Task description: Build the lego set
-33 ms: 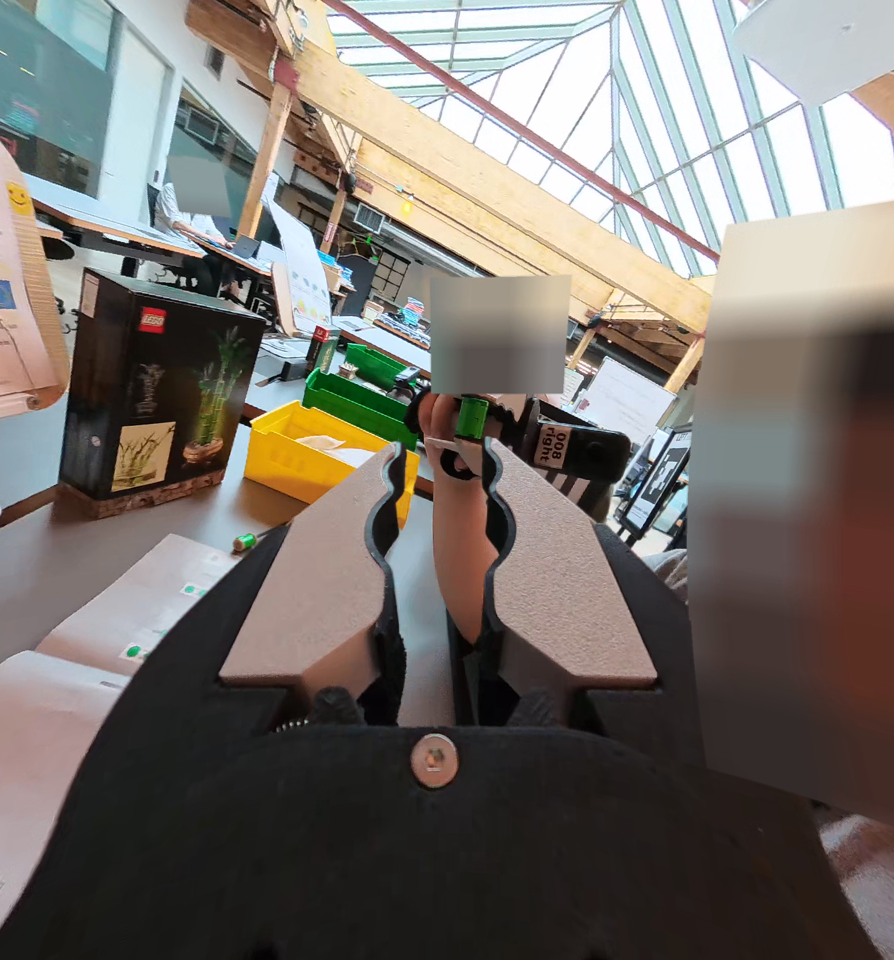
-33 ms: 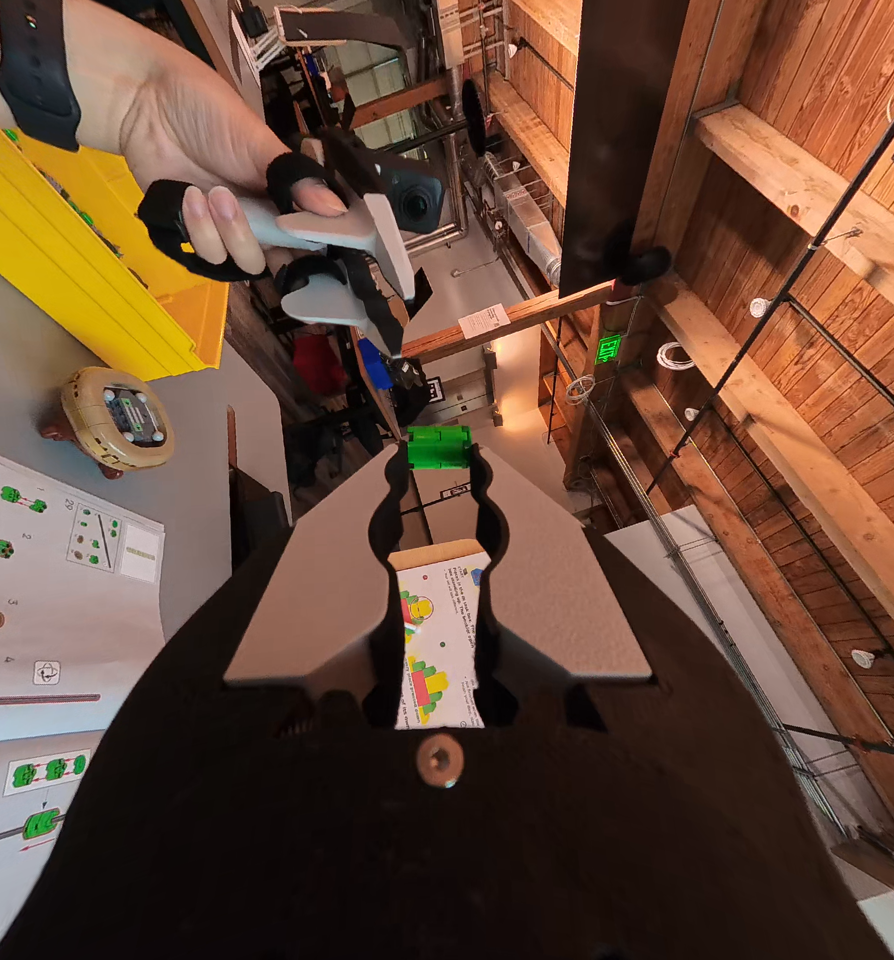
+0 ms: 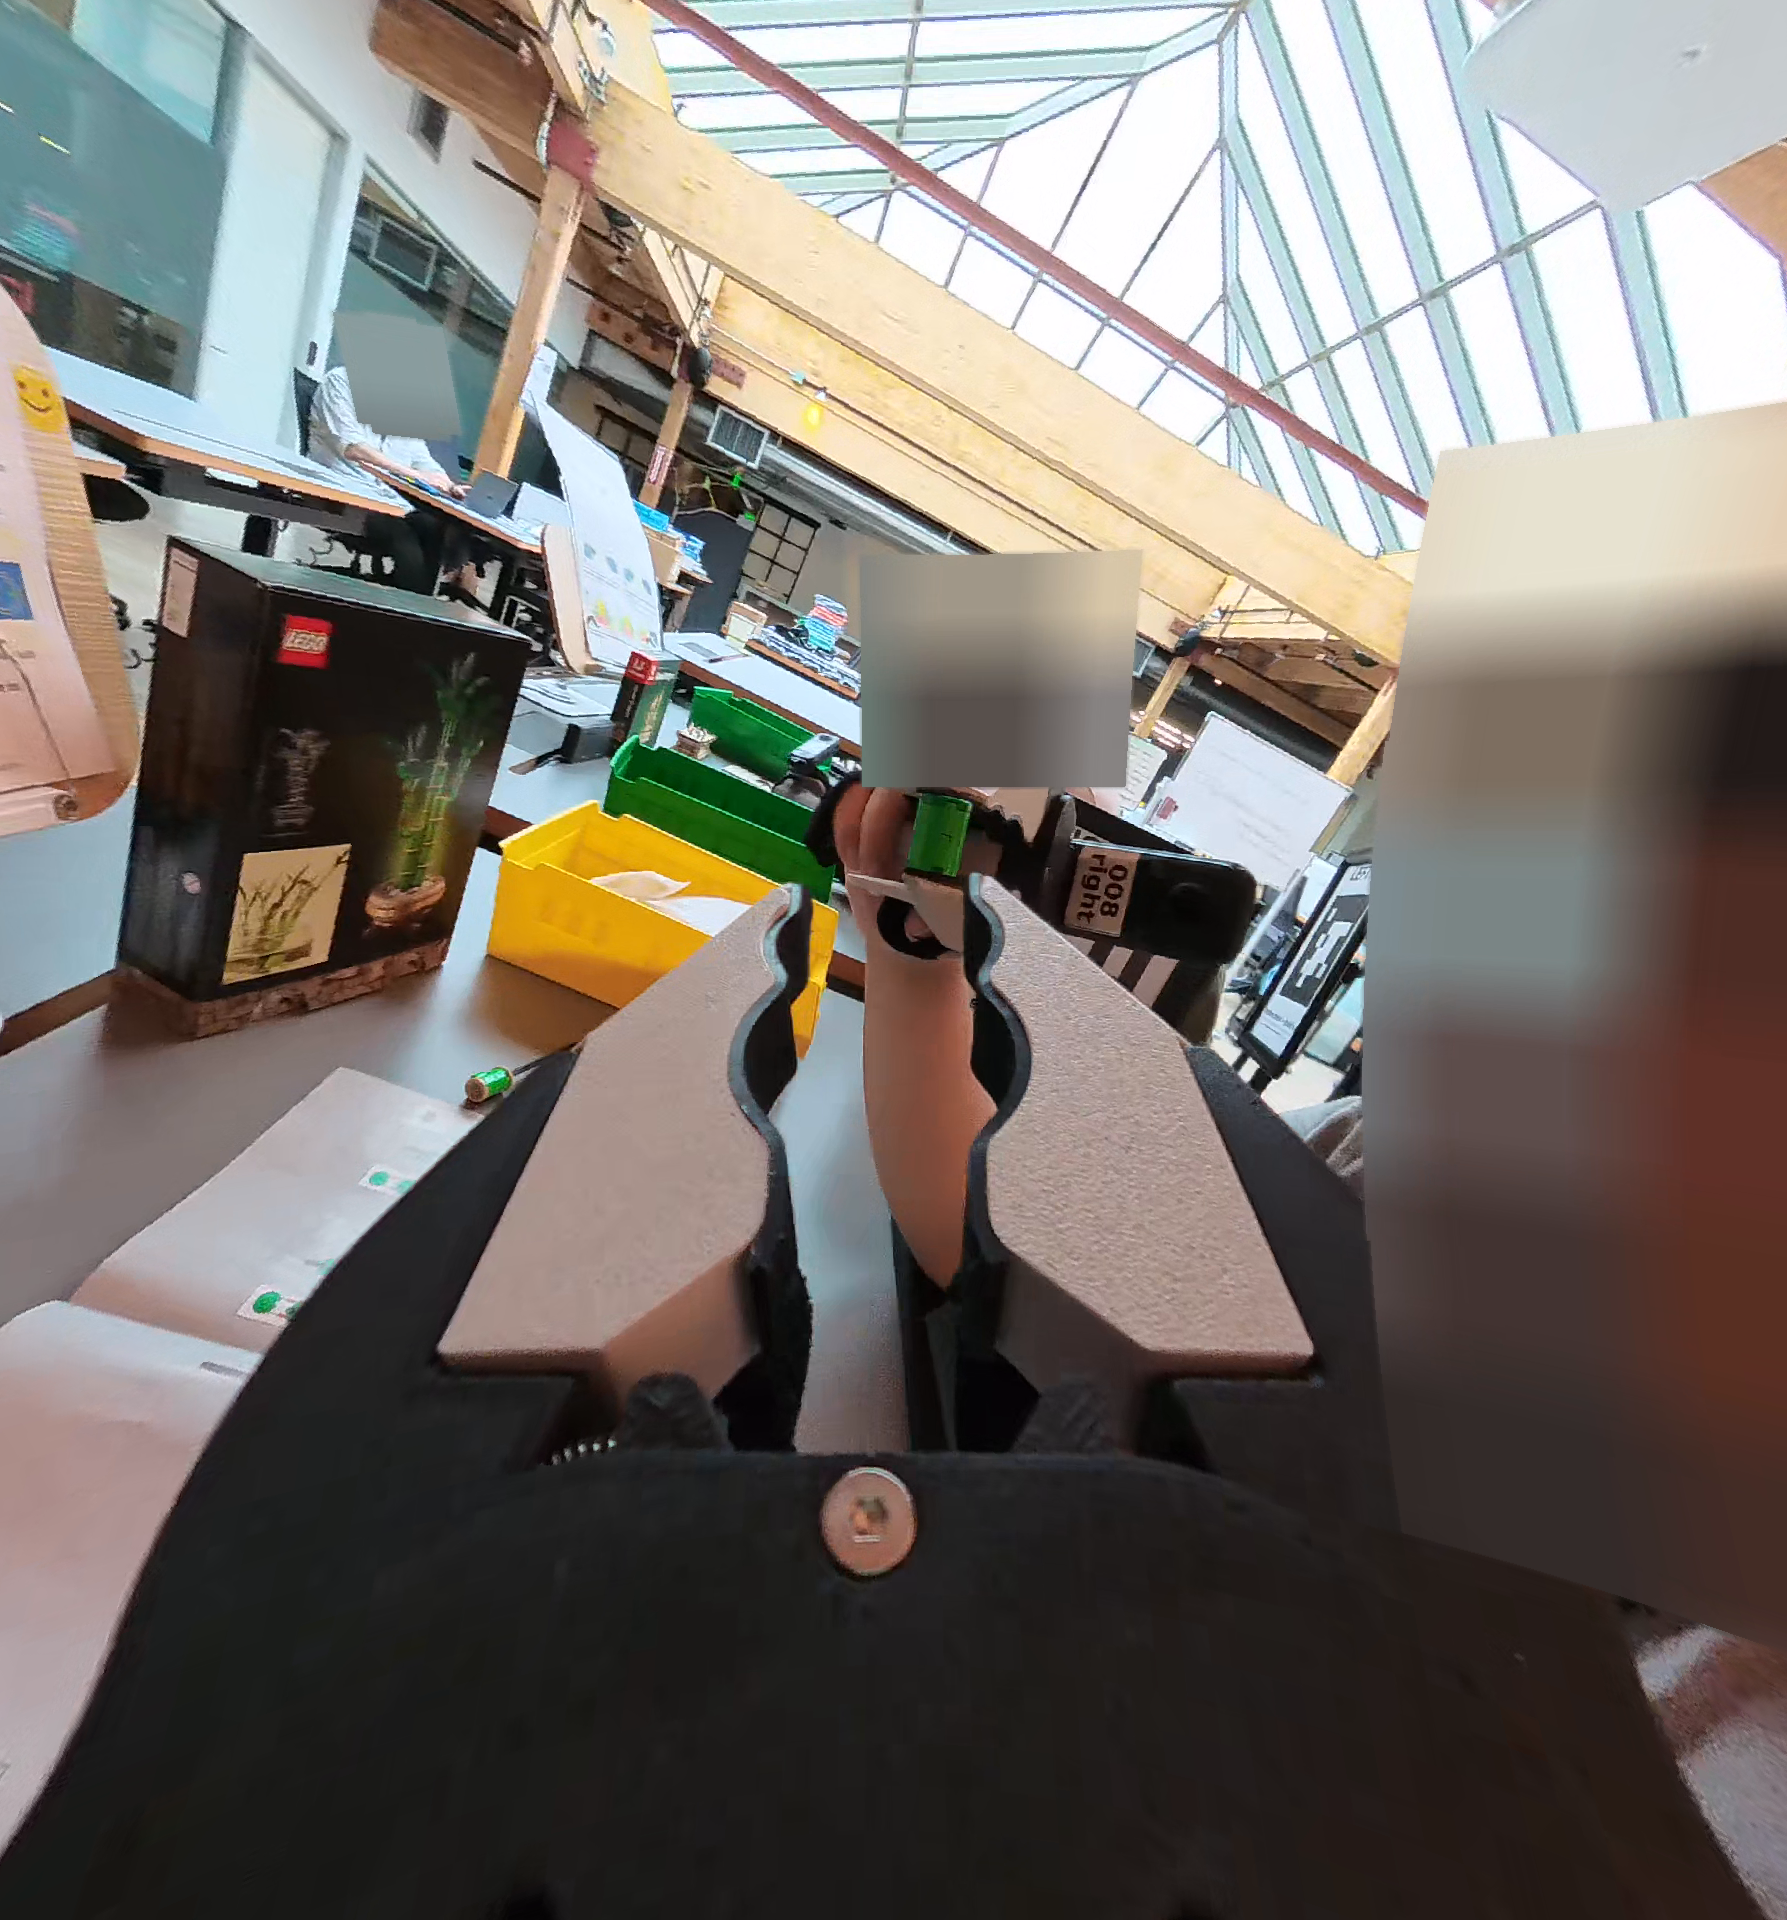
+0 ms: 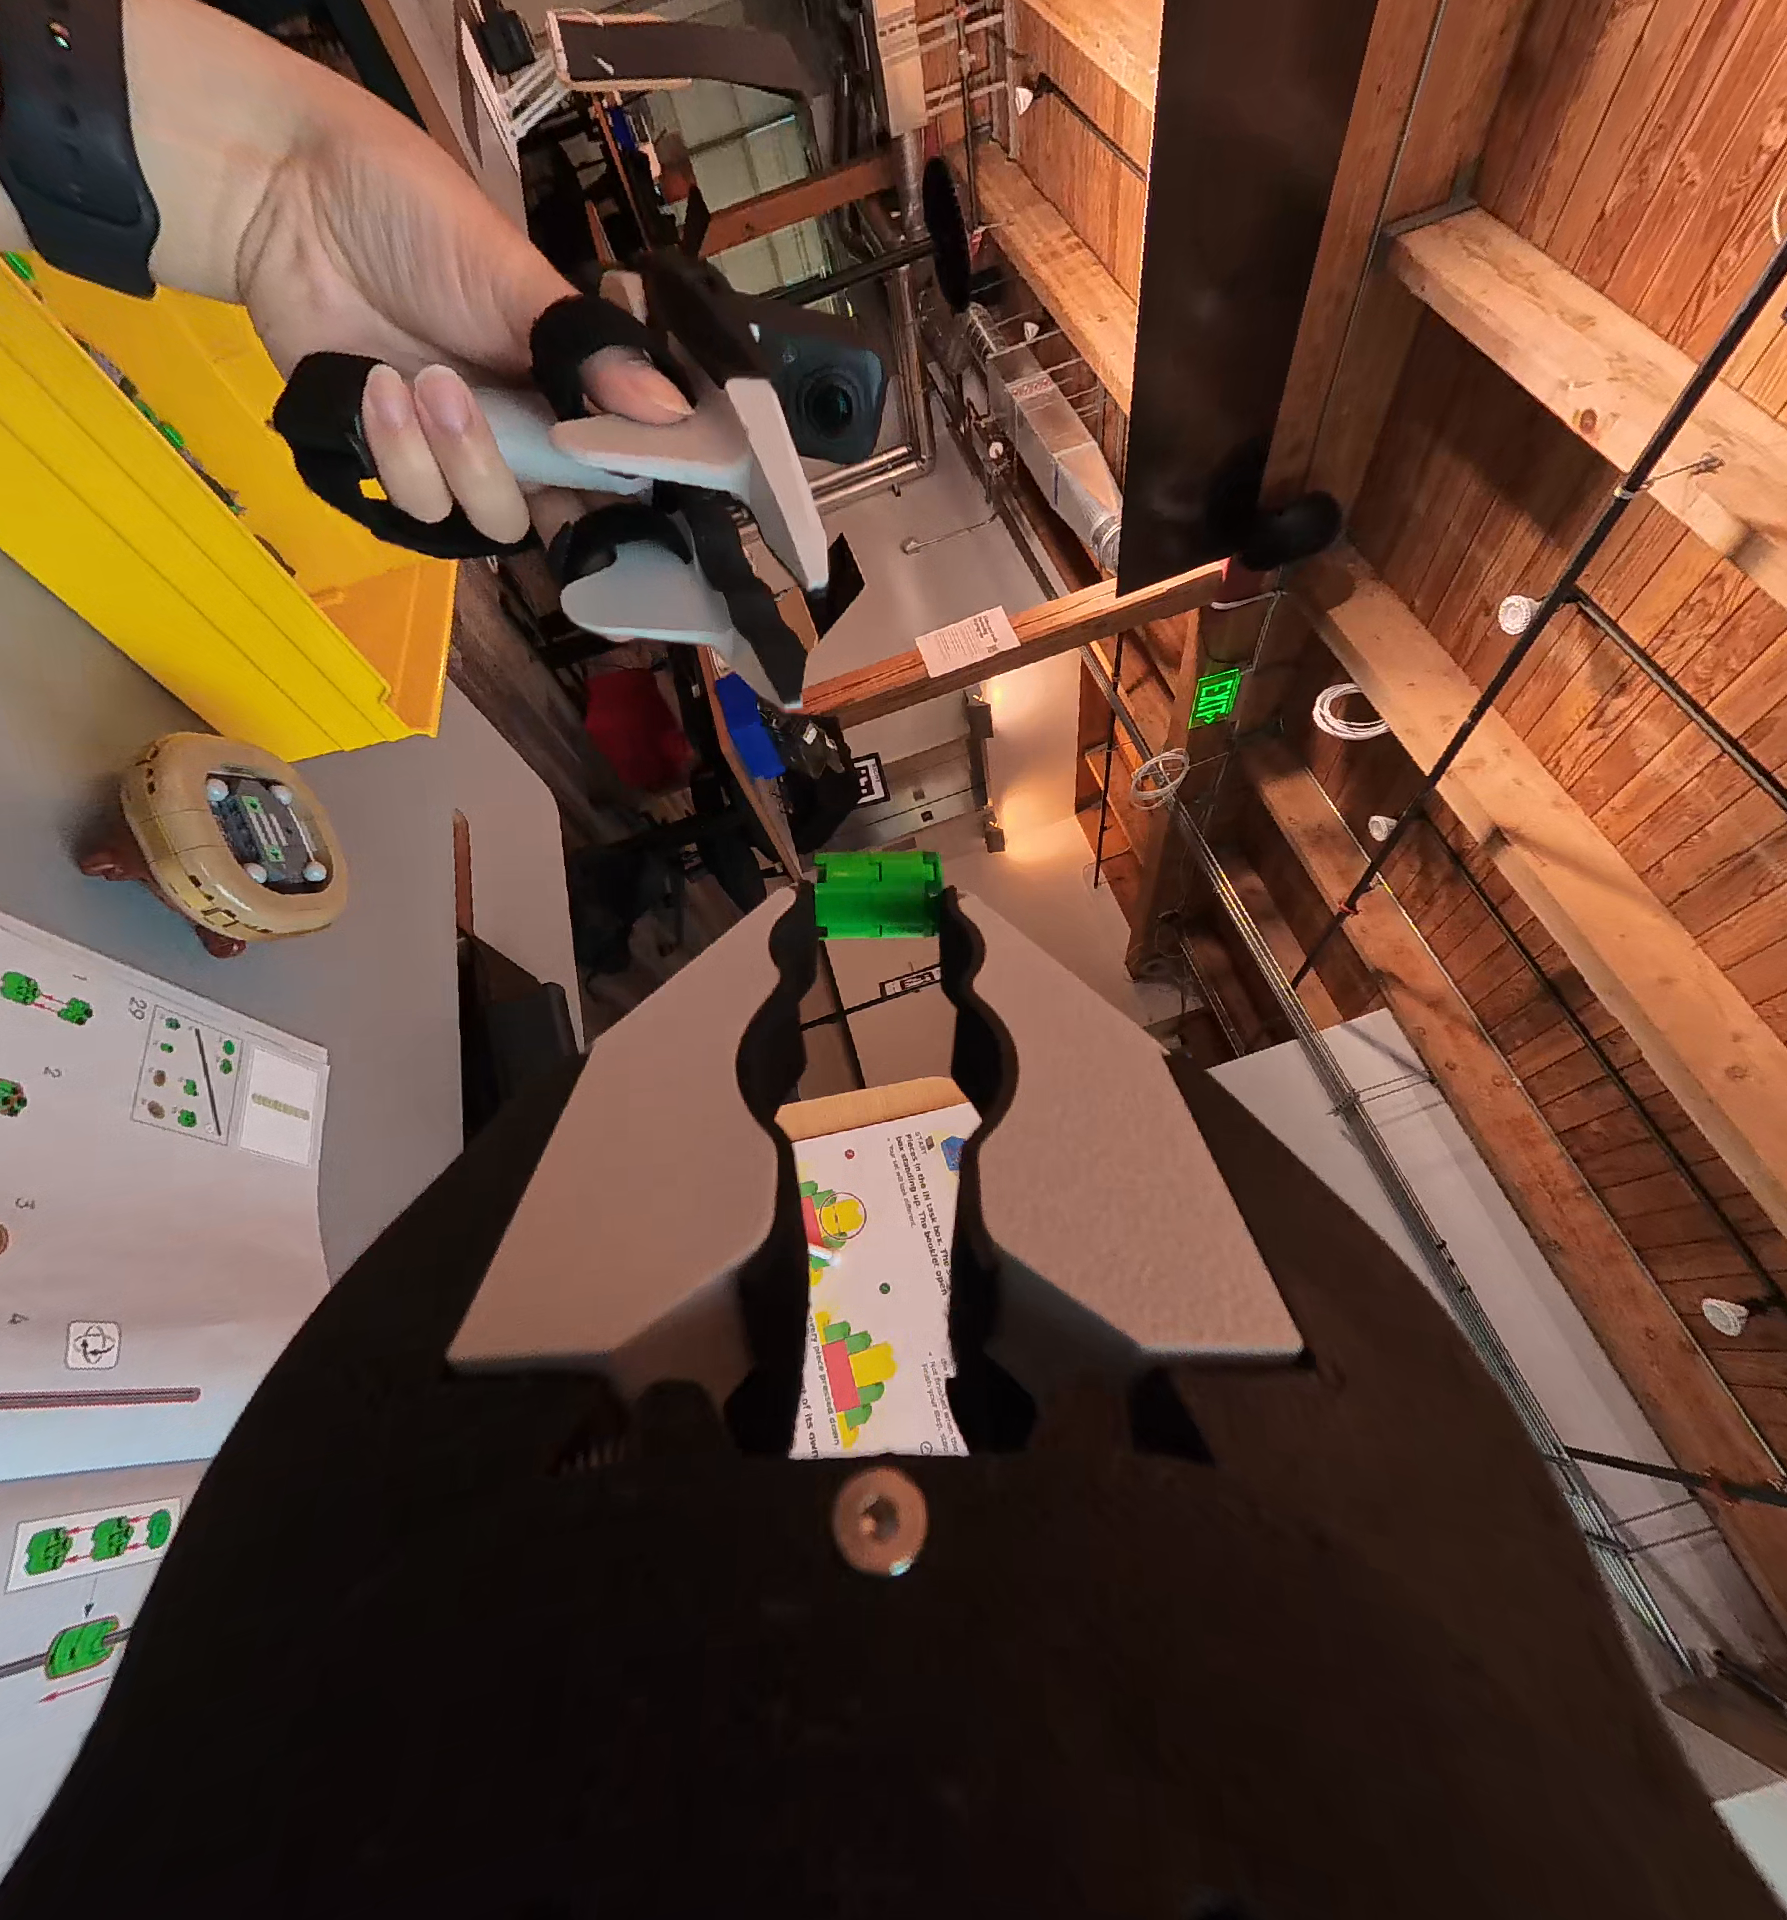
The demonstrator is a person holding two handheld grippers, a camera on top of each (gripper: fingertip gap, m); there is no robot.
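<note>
The grey tabletop [image 3: 58, 1132] fills the left of the left wrist view and the left edge of the right wrist view. On it, in the left wrist view, a tall black cardboard set box with a bamboo picture [image 3: 317, 790] stands upright at the left of the frame. To its right sits an open yellow plastic bin [image 3: 598, 925], and behind that a green plastic bin [image 3: 723, 790].

A white printed instruction booklet [image 4: 110, 1195] lies open at the lower left of the right wrist view. Above it stands a round tan brick-built pot base on brown feet [image 4: 234, 836], just beside the yellow bin.

The left gripper [image 3: 878, 904] fills the lower centre of its own view, its fingers set a narrow gap apart with nothing between them. In the right wrist view it shows at the upper left, held by a bare hand [image 4: 369, 270].

The right gripper [image 4: 876, 902] holds a small bright green cylindrical brick piece [image 4: 876, 896] pinched at the very tips of its fingers, raised well above the tabletop at frame centre.

A small green piece on a thin dark rod [image 3: 494, 1081] lies on the tabletop near the booklet's far edge in the left wrist view.
</note>
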